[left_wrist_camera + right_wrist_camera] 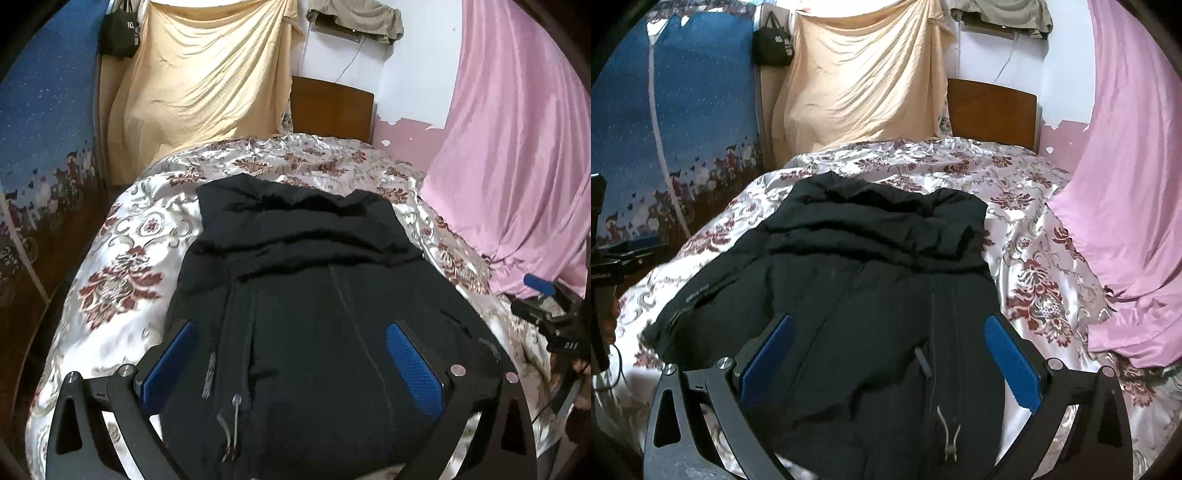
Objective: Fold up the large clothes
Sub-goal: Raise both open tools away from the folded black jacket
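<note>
A large black jacket [295, 258] lies spread on the bed, its bunched hood end far from me and its zipper running toward me. It fills the middle of the right wrist view too, as the jacket [868, 258], with one sleeve folded across on the left. My left gripper [291, 326] hovers open over the jacket's near part, blue pads [170, 358] wide apart with only the flat cloth below. My right gripper [890, 320] is open the same way over the near hem. Nothing is held.
The bed has a shiny floral cover [122, 258]. A pink cloth [517, 166] drapes onto the bed's right side. A beige cloth [207, 74] and a wooden headboard [332, 107] stand behind, and a blue patterned curtain [44, 129] hangs on the left. The other gripper [554, 321] shows at the right edge.
</note>
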Demonstrator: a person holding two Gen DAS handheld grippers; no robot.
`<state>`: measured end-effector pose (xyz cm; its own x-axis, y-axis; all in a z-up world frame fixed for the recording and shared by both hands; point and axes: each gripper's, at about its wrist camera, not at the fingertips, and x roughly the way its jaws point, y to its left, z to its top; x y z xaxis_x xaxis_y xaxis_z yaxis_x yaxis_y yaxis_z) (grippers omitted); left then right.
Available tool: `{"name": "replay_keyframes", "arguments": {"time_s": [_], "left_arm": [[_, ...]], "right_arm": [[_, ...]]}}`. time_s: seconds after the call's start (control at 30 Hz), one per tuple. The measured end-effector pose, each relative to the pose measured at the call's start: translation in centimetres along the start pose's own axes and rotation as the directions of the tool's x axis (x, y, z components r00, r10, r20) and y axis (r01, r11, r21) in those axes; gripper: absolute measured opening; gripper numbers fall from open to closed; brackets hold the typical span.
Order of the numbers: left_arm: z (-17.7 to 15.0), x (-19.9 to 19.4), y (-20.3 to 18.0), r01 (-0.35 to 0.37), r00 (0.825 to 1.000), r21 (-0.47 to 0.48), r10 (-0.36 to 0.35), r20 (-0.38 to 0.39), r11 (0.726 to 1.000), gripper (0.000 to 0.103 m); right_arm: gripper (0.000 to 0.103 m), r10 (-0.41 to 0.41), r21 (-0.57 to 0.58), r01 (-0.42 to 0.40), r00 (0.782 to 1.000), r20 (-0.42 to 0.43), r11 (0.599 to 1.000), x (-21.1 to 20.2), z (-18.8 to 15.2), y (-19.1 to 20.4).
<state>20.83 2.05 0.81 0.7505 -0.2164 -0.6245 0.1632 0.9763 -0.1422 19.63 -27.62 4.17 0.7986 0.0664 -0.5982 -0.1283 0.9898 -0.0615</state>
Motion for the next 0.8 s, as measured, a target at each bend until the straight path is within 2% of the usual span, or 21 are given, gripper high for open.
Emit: {"name": "replay_keyframes", "arguments": {"time_s": [0.27, 0.53, 0.8], "left_arm": [[-3.5, -2.0, 1.1, -0.028, 0.999, 0.017, 0.029, -0.045, 0.999, 0.103], [-6.1, -3.2, 1.9, -0.060, 0.995, 0.001, 0.059, -0.075, 0.998, 0.103], [-7.3, -3.6, 2.0, -0.066, 0.993, 0.007, 0.067, -0.093, 0.998, 0.103]], "right_arm": [[0.101, -0.018, -0.097, 0.017, 1.000, -0.010, 0.995, -2.5, -2.2, 1.7], [0.101, -0.015, -0.087, 0.011, 0.999, -0.040, 0.996, -4.0, -4.7, 1.5], [0.101, -0.027, -0.074, 0.022, 0.997, -0.078, 0.997, -4.2, -6.7, 0.7]]}}
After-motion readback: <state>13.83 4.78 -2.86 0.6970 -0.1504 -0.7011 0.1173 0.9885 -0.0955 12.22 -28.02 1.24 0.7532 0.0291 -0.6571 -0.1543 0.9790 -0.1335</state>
